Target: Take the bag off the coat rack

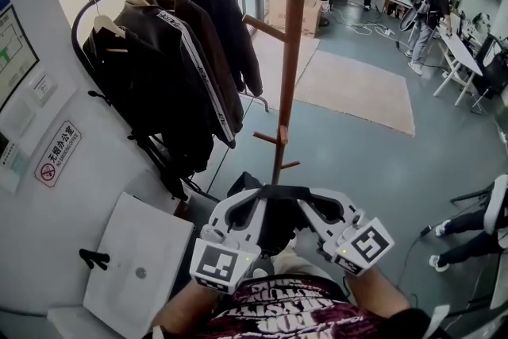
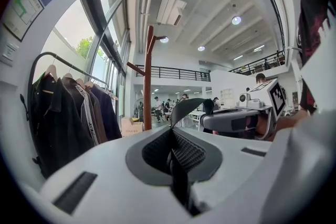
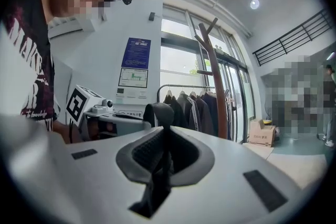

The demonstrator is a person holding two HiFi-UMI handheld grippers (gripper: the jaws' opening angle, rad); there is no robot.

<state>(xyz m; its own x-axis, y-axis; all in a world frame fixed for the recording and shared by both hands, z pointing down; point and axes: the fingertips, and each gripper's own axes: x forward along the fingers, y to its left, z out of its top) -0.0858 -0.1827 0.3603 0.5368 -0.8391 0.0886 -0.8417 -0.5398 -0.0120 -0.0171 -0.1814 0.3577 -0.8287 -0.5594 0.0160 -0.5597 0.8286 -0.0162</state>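
Note:
A black bag (image 1: 276, 233) hangs by its black strap (image 1: 282, 191) between my two grippers, close in front of the person's body. It is clear of the wooden coat rack (image 1: 286, 52), which stands just beyond. My left gripper (image 1: 255, 199) is shut on the strap's left end, and the strap (image 2: 174, 162) runs down through its pads. My right gripper (image 1: 308, 207) is shut on the other end, with the strap (image 3: 159, 170) pinched between its pads. The strap arches from one gripper to the other. Both grippers point level and inward, toward each other.
A clothes rail with several dark jackets (image 1: 171, 63) stands to the left of the rack. A white cabinet (image 1: 139, 266) sits low on the left by the wall. A beige mat (image 1: 357, 87) and a cardboard box (image 1: 300, 10) lie beyond. People work at tables at the far right.

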